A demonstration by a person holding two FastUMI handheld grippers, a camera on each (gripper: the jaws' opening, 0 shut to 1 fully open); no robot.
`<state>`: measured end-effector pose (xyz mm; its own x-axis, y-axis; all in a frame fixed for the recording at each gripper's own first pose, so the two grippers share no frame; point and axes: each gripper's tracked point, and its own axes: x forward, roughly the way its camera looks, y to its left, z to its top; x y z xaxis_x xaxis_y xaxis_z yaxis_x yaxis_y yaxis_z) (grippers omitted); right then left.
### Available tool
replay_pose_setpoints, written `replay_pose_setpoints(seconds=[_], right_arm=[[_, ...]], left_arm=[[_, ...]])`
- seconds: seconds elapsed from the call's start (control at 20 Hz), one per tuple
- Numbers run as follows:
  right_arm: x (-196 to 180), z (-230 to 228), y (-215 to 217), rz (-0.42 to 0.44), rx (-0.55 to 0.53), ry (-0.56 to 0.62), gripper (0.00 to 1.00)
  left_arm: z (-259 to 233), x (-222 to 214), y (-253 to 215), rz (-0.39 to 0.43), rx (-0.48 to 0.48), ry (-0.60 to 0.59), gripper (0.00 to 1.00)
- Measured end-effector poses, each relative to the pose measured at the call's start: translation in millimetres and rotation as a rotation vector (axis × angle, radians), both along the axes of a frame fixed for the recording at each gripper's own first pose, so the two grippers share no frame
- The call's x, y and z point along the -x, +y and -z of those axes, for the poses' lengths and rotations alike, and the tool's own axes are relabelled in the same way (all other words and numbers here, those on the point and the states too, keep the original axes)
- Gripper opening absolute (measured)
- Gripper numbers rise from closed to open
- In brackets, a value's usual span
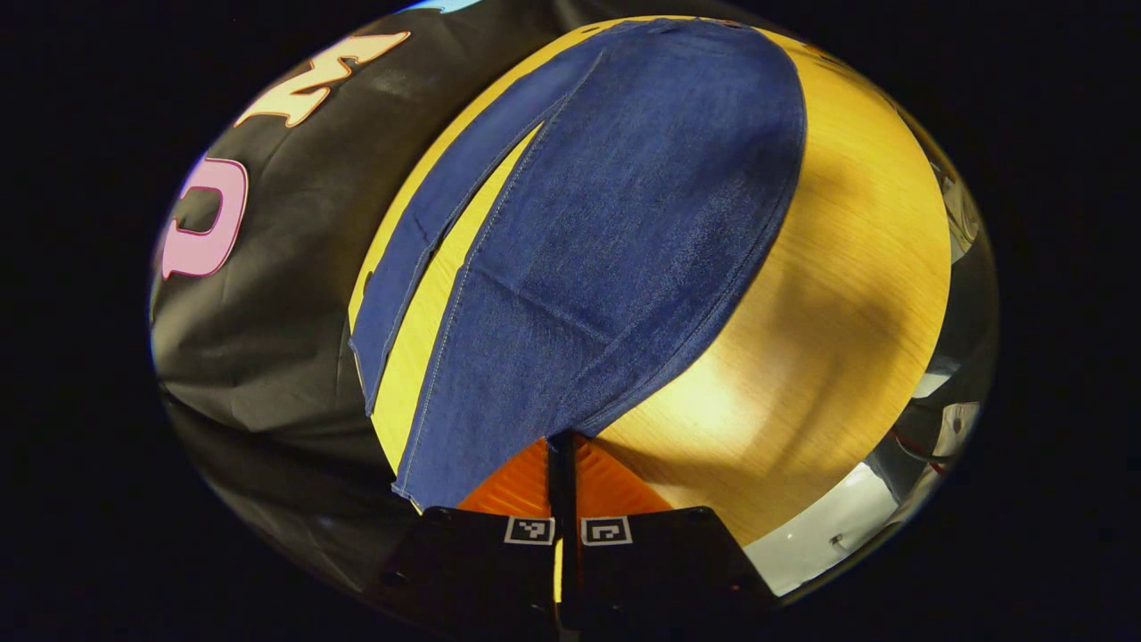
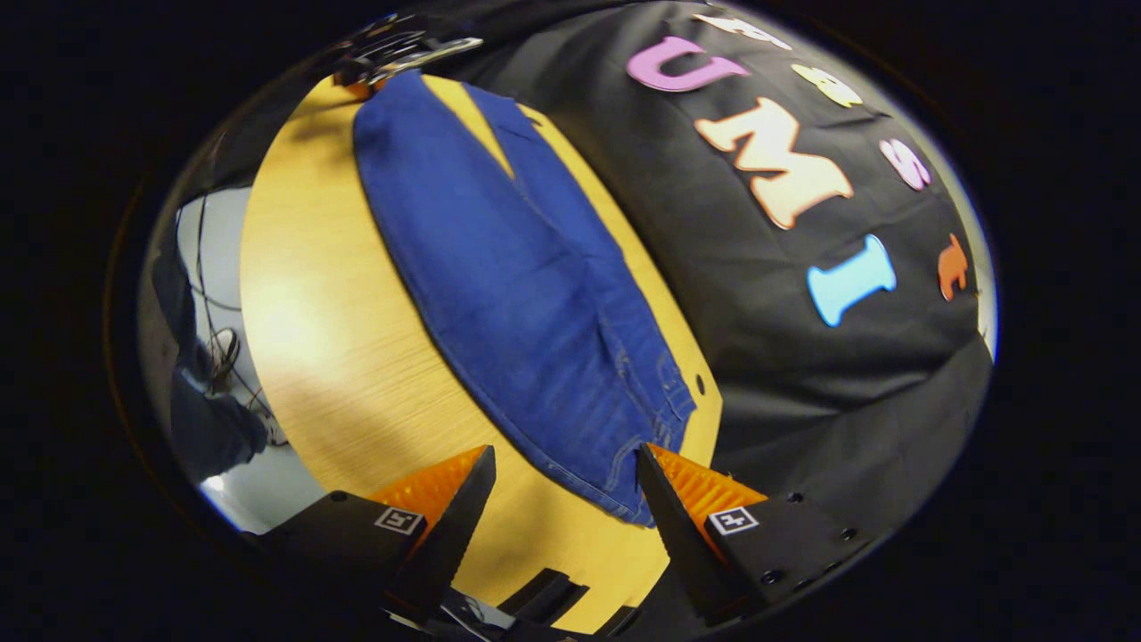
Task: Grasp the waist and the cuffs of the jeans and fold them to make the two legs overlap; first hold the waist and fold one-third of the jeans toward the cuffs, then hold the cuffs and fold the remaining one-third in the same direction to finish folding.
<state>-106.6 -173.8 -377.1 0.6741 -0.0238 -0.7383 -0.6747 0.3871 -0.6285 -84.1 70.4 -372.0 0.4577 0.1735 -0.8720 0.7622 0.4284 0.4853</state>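
Note:
Blue jeans lie flat on the wooden table, their two legs spread in a narrow V. In the left gripper view my left gripper is shut, its fingertips meeting on the hem of the nearer leg's cuff. The right gripper view looks along the jeans from the waist. My right gripper stands open just above the table, one finger at each side of the waist's near corner, touching nothing. The left gripper shows far off at the cuff end.
The black cloth wall runs close along the table's far side, next to the farther leg. Bare wood lies on the near side of the jeans. A person's legs and cables are on the floor beyond the table edge.

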Motion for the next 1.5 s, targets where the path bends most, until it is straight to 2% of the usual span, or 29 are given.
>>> replay_pose_setpoints(seconds=[0.2, 0.3, 0.35, 0.4, 0.5, 0.6, 0.65, 0.75, 0.85, 0.9, 0.95, 1.05, 1.15, 1.25, 1.5], right_arm=[[-4.4, 27.1, -6.7, -0.085, 0.078, 0.068, 0.99], [-21.1, 34.5, -9.0, -0.089, 0.107, 0.078, 0.92], [-30.0, 37.1, -9.6, -0.087, 0.113, 0.072, 0.84], [-37.9, 41.4, -11.8, -0.074, 0.116, 0.069, 0.86], [-50.8, 47.4, -11.0, -0.049, 0.104, 0.062, 0.77], [-56.9, 52.9, -4.8, -0.043, 0.092, 0.066, 0.76], [-58.3, 59.7, -3.3, -0.049, 0.092, 0.065, 0.61], [-56.9, 62.8, 1.5, -0.098, 0.128, 0.032, 0.24], [-55.8, 64.7, -1.5, -0.103, 0.137, 0.008, 0.28], [-55.8, 59.4, -4.9, -0.075, 0.108, -0.002, 0.12], [-57.9, 61.7, -6.1, -0.033, 0.063, 0.008, 0.03], [-59.8, 54.9, -7.1, 0.048, -0.015, 0.005, 0.03], [-68.0, 29.2, -4.0, 0.091, -0.07, -0.072, 0.02], [-79.2, 1.2, -2.0, 0.138, -0.126, -0.152, 0.03], [-130.0, -64.1, 14.2, 0.261, -0.255, -0.317, 0.02]], left_arm=[[0.1, -0.1, -2.0, -0.026, -0.017, 0.003, 0.0], [0.0, -0.4, -0.5, -0.035, -0.024, 0.005, 0.0], [-0.7, 0.0, 0.6, -0.04, -0.028, 0.006, 0.0], [-0.8, -1.0, -0.1, -0.043, -0.031, 0.006, 0.0], [-0.9, -0.6, -2.3, -0.052, -0.035, 0.007, 0.0], [-1.4, -0.8, -1.5, -0.063, -0.039, 0.005, 0.0], [-1.3, 0.2, -2.1, -0.069, -0.04, 0.003, 0.0], [-1.4, 0.1, -2.0, -0.081, -0.043, -0.003, 0.0], [-1.2, -0.2, -3.0, -0.096, -0.047, -0.01, 0.0], [-1.4, -0.7, -3.3, -0.105, -0.047, -0.013, 0.0], [-1.3, -0.7, -2.3, -0.122, -0.043, -0.019, 0.0], [-2.6, -0.4, -3.8, -0.192, -0.015, -0.031, 0.0], [-10.8, -3.8, -9.4, -0.305, 0.046, -0.056, 0.0], [-32.7, -19.7, -9.0, -0.378, 0.079, -0.117, 0.0], [-107.6, -87.3, -14.3, -0.415, 0.144, -0.24, 0.0]])
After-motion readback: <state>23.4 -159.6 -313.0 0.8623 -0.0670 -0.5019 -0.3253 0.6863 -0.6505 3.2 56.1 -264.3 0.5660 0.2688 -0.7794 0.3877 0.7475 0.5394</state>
